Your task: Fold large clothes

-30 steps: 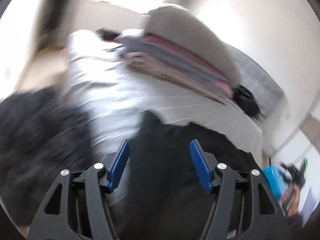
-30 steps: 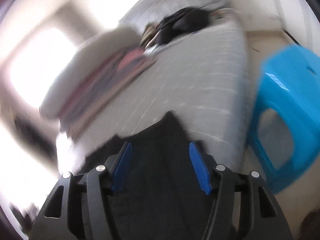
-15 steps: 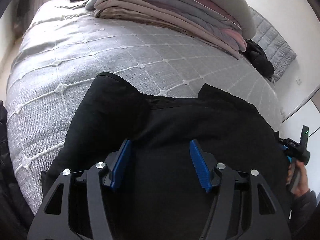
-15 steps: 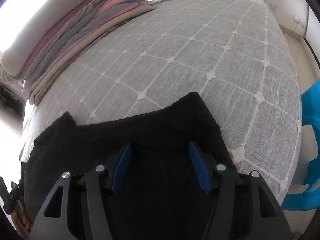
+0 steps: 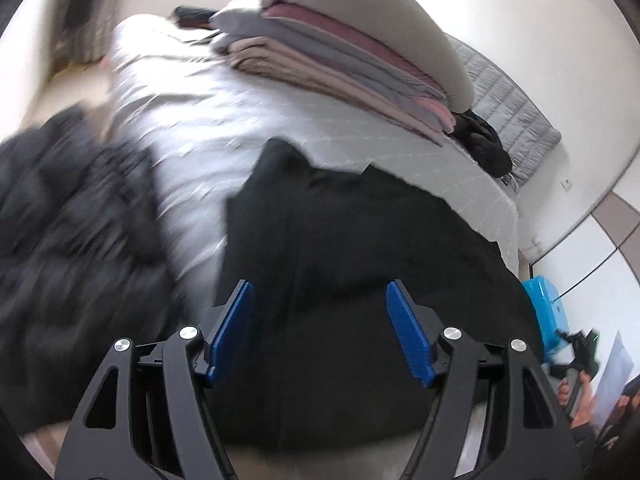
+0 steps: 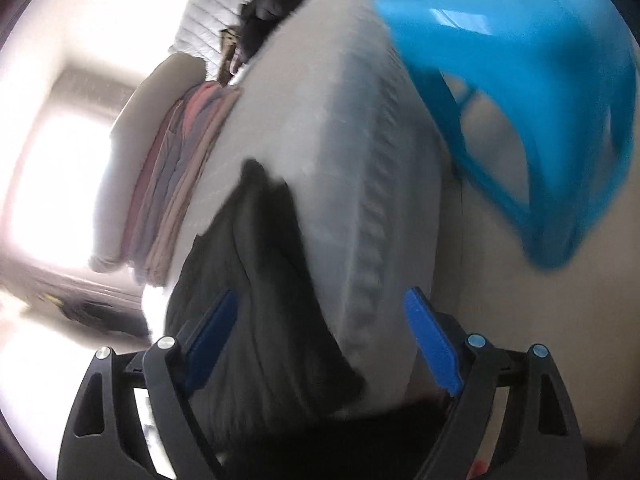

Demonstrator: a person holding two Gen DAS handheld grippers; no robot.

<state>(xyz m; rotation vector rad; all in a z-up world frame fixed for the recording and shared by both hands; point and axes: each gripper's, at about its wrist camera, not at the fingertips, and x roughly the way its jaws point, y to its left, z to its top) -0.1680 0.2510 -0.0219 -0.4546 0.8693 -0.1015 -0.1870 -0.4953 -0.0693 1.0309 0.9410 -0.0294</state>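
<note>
Black garment (image 5: pixel 360 264) spread on bed (image 5: pixel 192 120), centre to lower frame, directly under left tool (image 5: pixel 320 332); long axis runs lower edge toward folded stack (image 5: pixel 340 60) at upper centre. Left tool released, jaws just widened, nothing pinched. Right tool (image 6: pixel 320 340) released, jaws just widened; garment edge (image 6: pixel 248 280) lies between pads, unpressed. Versus half second earlier: right view rolled, blue stool (image 6: pixel 520 80) now fills upper right; left view blurred, dark pile (image 5: pixel 68 220) now at left.

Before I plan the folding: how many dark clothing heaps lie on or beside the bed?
3: the black garment spread on the near part of the bed, a dark pile left of it, a black bundle by the headboard. More may be hidden.
</note>
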